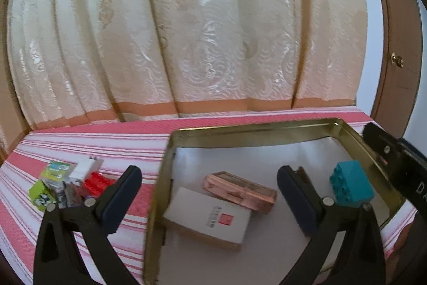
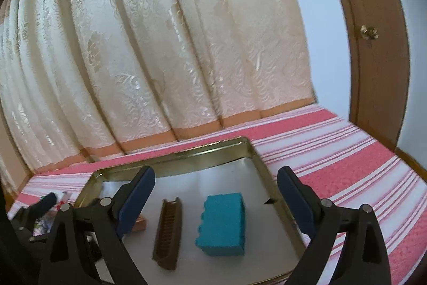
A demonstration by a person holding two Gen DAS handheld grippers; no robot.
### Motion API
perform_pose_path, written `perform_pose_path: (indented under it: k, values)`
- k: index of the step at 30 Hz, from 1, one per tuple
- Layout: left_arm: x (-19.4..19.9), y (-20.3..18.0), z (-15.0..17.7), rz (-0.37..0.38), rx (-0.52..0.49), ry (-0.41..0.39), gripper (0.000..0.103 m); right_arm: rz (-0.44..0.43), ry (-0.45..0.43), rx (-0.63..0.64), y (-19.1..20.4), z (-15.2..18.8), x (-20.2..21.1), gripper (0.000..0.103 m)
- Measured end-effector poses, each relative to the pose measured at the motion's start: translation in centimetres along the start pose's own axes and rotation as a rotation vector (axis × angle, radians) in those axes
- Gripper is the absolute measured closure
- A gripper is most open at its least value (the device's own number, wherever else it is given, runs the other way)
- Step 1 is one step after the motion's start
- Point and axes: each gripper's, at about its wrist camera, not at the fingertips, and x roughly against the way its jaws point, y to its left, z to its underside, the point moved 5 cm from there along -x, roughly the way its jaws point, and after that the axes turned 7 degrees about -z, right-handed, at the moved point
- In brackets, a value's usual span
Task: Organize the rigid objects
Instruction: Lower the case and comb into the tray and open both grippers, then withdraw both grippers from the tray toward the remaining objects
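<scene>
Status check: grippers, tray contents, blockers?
Left gripper and right gripper open, both empty. Teal block, brown comb, white box lying in gold tray. Loose items left on striped cloth. No blockers.

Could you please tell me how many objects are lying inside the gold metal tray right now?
4: a white rectangular box near the tray's left wall, a copper-pink case behind it, a brown ridged bar mid-tray, and a teal toy brick rightmost. The grippers may hide others.
</scene>
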Motion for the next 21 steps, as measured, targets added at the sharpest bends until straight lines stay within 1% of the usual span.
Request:
perform_pose_path:
  k: [3,4,8,11,15,21]
  values:
    - [0.3,0.9,-0.2,-0.024,0.004,-0.023,0.000,0.066,-0.047,0.031,-0.2,-0.2,0.6,0.009]
    - [0.4,1.3,-0.2,-0.033,0.006,-0.031,0.000,0.092,-0.075,0.044,-0.1,-0.3,0.9,0.009]
    - [0.6,3.0,0.0,-0.058,0.019,-0.050,0.000,0.132,-0.151,0.064,-0.1,-0.4,1.8,0.009]
    - [0.7,4.1,0.3,-0.060,0.033,-0.046,0.000,0.156,-0.154,0.064,-0.1,-0.5,1.9,0.009]
    - [0.9,5.3,0.6,-0.082,0.043,-0.057,0.000,0.186,-0.163,0.048,-0.4,-0.5,2.4,0.009]
    - [1.1,6.3,1.1,-0.085,0.025,-0.056,0.000,0.233,-0.165,0.044,-0.4,-0.2,2.8,0.009]
